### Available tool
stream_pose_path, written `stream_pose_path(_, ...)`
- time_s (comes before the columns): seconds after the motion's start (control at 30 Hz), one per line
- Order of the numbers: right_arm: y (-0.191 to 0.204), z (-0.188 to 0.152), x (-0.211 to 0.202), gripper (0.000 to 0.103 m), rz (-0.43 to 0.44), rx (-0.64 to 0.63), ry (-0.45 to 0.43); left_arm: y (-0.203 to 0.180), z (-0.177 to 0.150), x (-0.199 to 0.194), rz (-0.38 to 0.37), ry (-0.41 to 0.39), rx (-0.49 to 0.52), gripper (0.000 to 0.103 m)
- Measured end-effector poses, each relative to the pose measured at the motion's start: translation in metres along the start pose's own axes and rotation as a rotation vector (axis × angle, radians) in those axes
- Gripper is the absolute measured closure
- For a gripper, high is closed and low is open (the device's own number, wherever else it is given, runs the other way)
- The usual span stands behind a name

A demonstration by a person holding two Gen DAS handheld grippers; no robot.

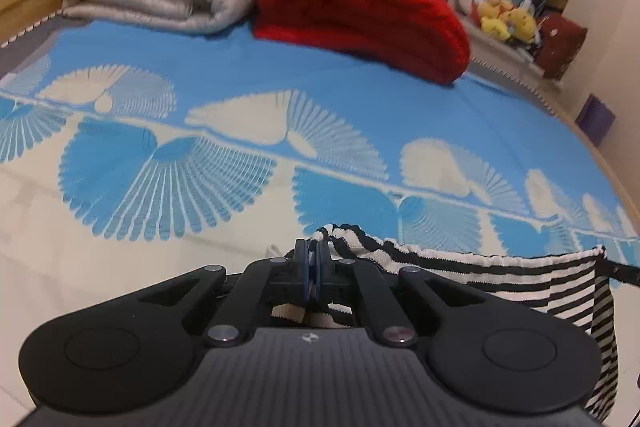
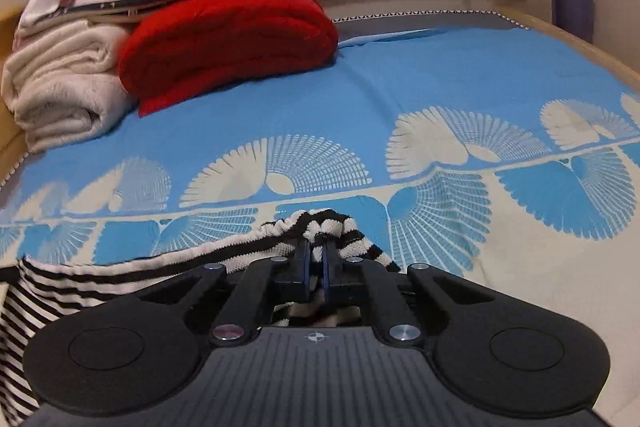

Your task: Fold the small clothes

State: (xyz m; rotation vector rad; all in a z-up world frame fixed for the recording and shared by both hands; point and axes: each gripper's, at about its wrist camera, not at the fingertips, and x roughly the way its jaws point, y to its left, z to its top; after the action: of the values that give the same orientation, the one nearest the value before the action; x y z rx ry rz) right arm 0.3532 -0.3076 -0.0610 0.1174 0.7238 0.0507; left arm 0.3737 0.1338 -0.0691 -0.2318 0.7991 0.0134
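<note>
Low in each frame, the left gripper [image 1: 312, 253] and right gripper [image 2: 318, 251] each pinch the striped cloth [image 1: 500, 277] above the bed [image 1: 240, 75].

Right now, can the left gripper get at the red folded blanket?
Probably not yet. The left gripper is shut on the striped garment, so it is busy. The way across the blue bedspread to the red blanket looks free, but it lies far off.
</note>
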Motion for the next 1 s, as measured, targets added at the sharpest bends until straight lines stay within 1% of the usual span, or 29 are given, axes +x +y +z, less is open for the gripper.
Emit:
stream_pose_path(0.03, 0.004, -0.002, 0.009, 0.098, -0.014, -0.015, 0.025, 0.001, -0.001, 0.005, 0.005, 0.029, -0.004, 0.100)
stream_pose_path(0.13, 0.012, -0.016, 0.042, 0.096, -0.054, -0.084, 0.174, 0.011, -0.012, 0.038, 0.011, 0.212, -0.028, 0.093)
stream_pose_path(0.17, 0.013, -0.022, 0.050, 0.096, -0.073, -0.100, 0.213, 0.015, -0.014, 0.043, 0.009, 0.248, -0.043, 0.084)
stream_pose_path(0.2, 0.013, -0.025, 0.055, 0.091, -0.078, -0.106, 0.235, 0.018, -0.016, 0.047, 0.006, 0.259, -0.050, 0.076)
stream_pose_path(0.23, 0.012, -0.027, 0.057, 0.090, -0.079, -0.108, 0.242, 0.020, -0.015, 0.047, 0.009, 0.263, -0.051, 0.070)
stream_pose_path(0.27, 0.011, -0.026, 0.056, 0.090, -0.076, -0.107, 0.239, 0.022, -0.013, 0.045, 0.011, 0.262, -0.052, 0.067)
stream_pose_path(0.33, 0.009, -0.020, 0.049, 0.088, -0.060, -0.092, 0.231, 0.026, -0.005, 0.037, -0.007, 0.240, -0.069, 0.065)
stream_pose_path(0.37, 0.006, -0.015, 0.041, 0.083, -0.043, -0.074, 0.213, 0.028, -0.001, 0.032, -0.028, 0.219, -0.083, 0.060)
stream_pose_path(0.4, 0.004, -0.012, 0.032, 0.075, -0.025, -0.058, 0.185, 0.028, 0.001, 0.028, -0.044, 0.200, -0.090, 0.054)
stream_pose_path(0.43, 0.000, -0.006, 0.022, 0.071, -0.004, -0.045, 0.150, 0.028, 0.003, 0.025, -0.054, 0.185, -0.091, 0.051)
stream_pose_path(0.47, -0.005, -0.002, 0.012, 0.064, 0.015, -0.041, 0.115, 0.027, 0.005, 0.024, -0.061, 0.176, -0.080, 0.047)
stream_pose_path(0.5, -0.010, 0.002, 0.005, 0.059, 0.027, -0.045, 0.087, 0.024, 0.005, 0.025, -0.062, 0.176, -0.064, 0.044)
stream_pose_path(0.53, -0.016, 0.003, 0.001, 0.058, 0.034, -0.052, 0.068, 0.022, 0.004, 0.025, -0.060, 0.181, -0.045, 0.043)
stream_pose_path(0.6, -0.029, 0.002, 0.001, 0.054, 0.037, -0.068, 0.083, 0.014, 0.001, 0.031, -0.049, 0.202, -0.004, 0.042)
stream_pose_path(0.7, -0.038, -0.008, 0.019, 0.053, 0.021, -0.090, 0.166, 0.008, -0.004, 0.038, -0.033, 0.206, 0.036, 0.042)
stream_pose_path(0.77, -0.035, -0.015, 0.029, 0.053, 0.006, -0.126, 0.194, 0.007, -0.005, 0.044, -0.014, 0.195, 0.046, 0.042)
stream_pose_path(0.83, -0.028, -0.019, 0.036, 0.053, -0.013, -0.168, 0.199, 0.008, -0.007, 0.051, -0.004, 0.191, 0.044, 0.046)
stream_pose_path(0.87, -0.025, -0.021, 0.039, 0.054, -0.024, -0.186, 0.202, 0.009, -0.007, 0.053, -0.007, 0.191, 0.042, 0.060)
stream_pose_path(0.9, -0.024, -0.022, 0.041, 0.056, -0.032, -0.197, 0.205, 0.010, -0.007, 0.055, -0.017, 0.195, 0.041, 0.077)
stream_pose_path(0.93, -0.022, -0.022, 0.043, 0.062, -0.030, -0.203, 0.203, 0.010, -0.006, 0.056, -0.039, 0.198, 0.035, 0.084)
stream_pose_path(0.97, -0.022, -0.021, 0.043, 0.079, -0.024, -0.195, 0.197, 0.010, -0.004, 0.055, -0.048, 0.190, 0.031, 0.092)
stream_pose_path(1.0, -0.024, -0.019, 0.043, 0.095, -0.016, -0.177, 0.187, 0.009, -0.001, 0.051, -0.045, 0.167, 0.031, 0.095)
